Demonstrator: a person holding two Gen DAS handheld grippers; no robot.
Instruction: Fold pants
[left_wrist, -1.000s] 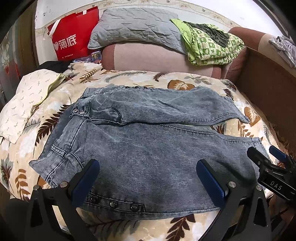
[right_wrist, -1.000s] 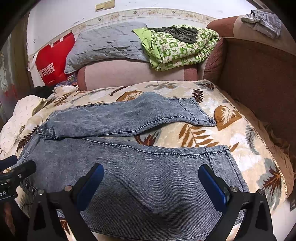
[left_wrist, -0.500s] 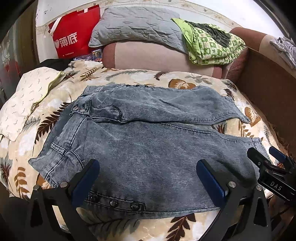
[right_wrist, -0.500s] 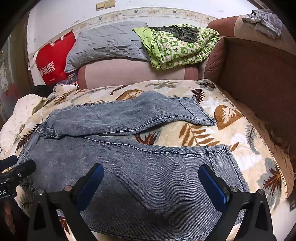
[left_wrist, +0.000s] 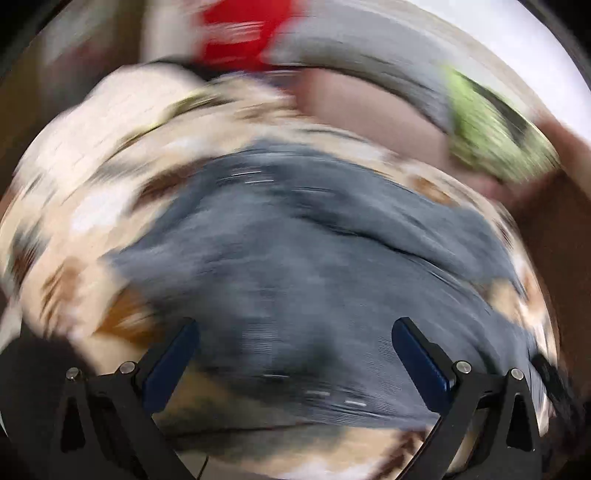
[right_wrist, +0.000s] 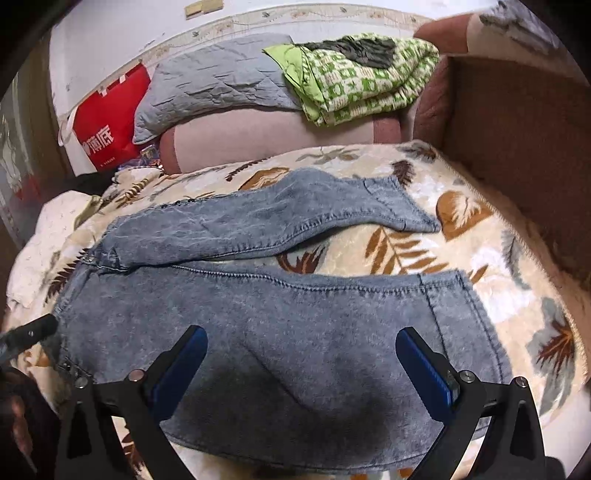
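Bed covered by a cream blanket (right_wrist: 413, 206) with brown leaf print; brown headboard (right_wrist: 517, 140) along the right. At the far end: grey quilted pillow (right_wrist: 218, 81), green-and-white checked bedding (right_wrist: 362, 88), red bag (right_wrist: 110, 122) against the wall.

Pants (right_wrist: 295, 325), washed blue-grey denim, lie flat on the blanket, waist to the left. The two legs are spread apart, the far leg angled away, the near leg directly ahead of the right gripper (right_wrist: 301, 365).

Right gripper: jaws wide apart, empty, above the near leg.

Left gripper (left_wrist: 295, 360): jaws wide apart, nothing between them. Left wrist view heavily motion-blurred; only grey denim ahead of the fingers is discernible.
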